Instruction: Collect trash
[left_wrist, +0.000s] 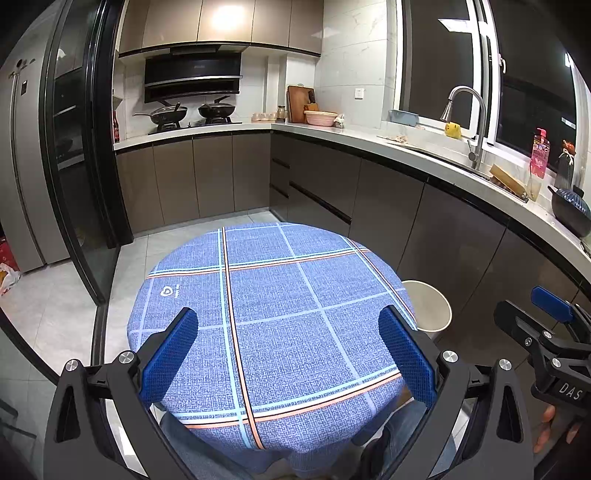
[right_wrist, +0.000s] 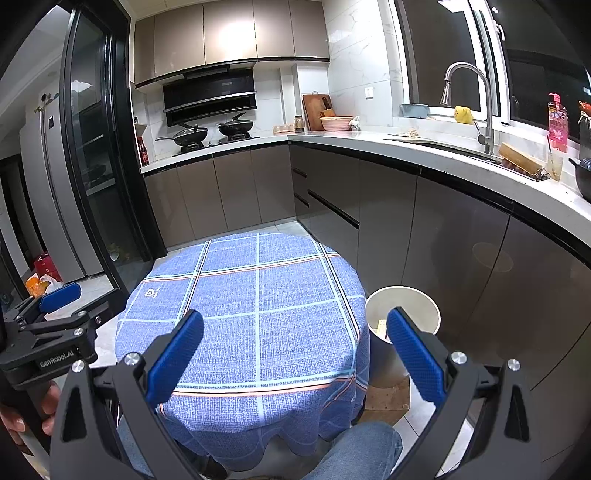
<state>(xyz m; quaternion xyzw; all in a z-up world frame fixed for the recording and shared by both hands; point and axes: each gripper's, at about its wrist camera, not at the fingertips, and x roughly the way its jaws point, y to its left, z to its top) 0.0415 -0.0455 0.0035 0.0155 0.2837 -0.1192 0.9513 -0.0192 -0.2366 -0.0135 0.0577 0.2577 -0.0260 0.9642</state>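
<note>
Both grippers, the left gripper (left_wrist: 288, 354) and right gripper (right_wrist: 295, 356), are hovering spread and empty over the bare tablecloth (left_wrist: 273, 295), since some trash is sitting in the bin (right_wrist: 424, 306) beside the table.

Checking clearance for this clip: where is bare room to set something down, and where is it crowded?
The tablecloth is bare edge to edge. Both grippers, left and right, hang open over its near rim. Crowded: the bin beside the table's right edge, and the counter by the faucet.
</note>
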